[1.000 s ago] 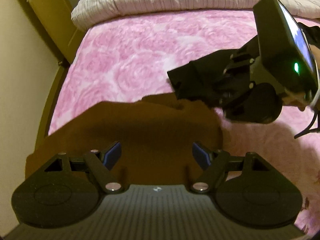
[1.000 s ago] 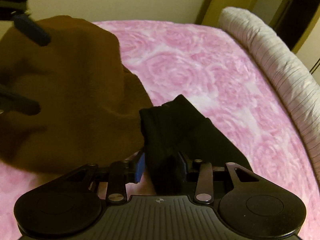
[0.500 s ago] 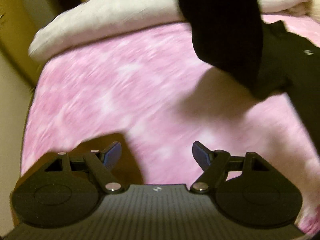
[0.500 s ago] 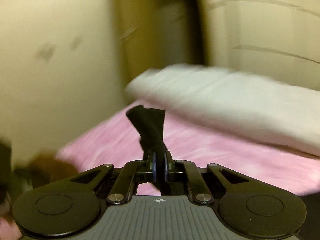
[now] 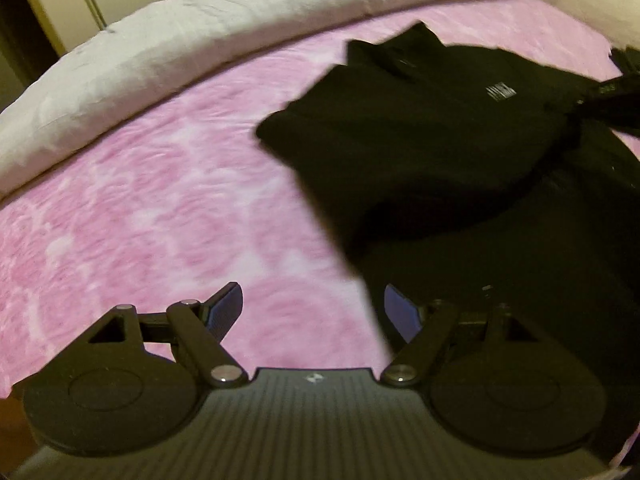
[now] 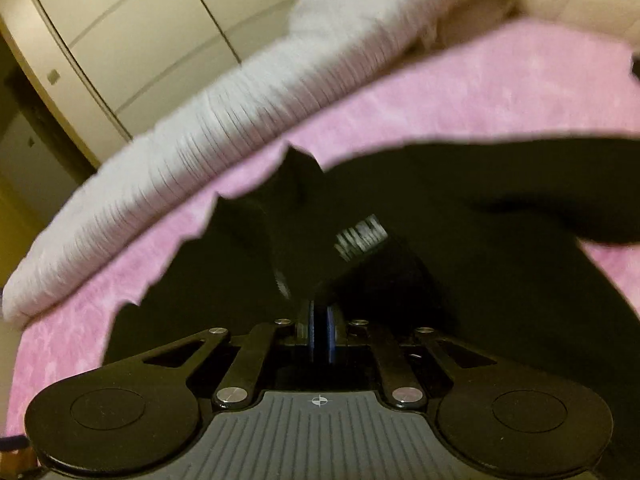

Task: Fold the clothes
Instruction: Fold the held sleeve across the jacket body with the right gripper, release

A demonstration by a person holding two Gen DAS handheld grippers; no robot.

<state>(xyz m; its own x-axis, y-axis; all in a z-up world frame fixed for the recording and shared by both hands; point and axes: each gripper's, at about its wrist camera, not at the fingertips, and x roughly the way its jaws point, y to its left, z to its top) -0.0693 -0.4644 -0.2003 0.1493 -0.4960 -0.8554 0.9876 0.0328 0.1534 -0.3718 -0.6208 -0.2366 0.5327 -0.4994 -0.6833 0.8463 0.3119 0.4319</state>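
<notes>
We found open pink rose-patterned bedspread left of the spread black garment; the rolled white ribbed duvet walled off the far edge of the bed.

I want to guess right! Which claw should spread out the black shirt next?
Probably the left claw: it is open and empty beside the black shirt on the pink blanket. The right claw is shut on the shirt already.

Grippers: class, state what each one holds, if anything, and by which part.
Right gripper: shut on a fold of the black shirt; which part is unclear. Left gripper: open, holding nothing.
</notes>
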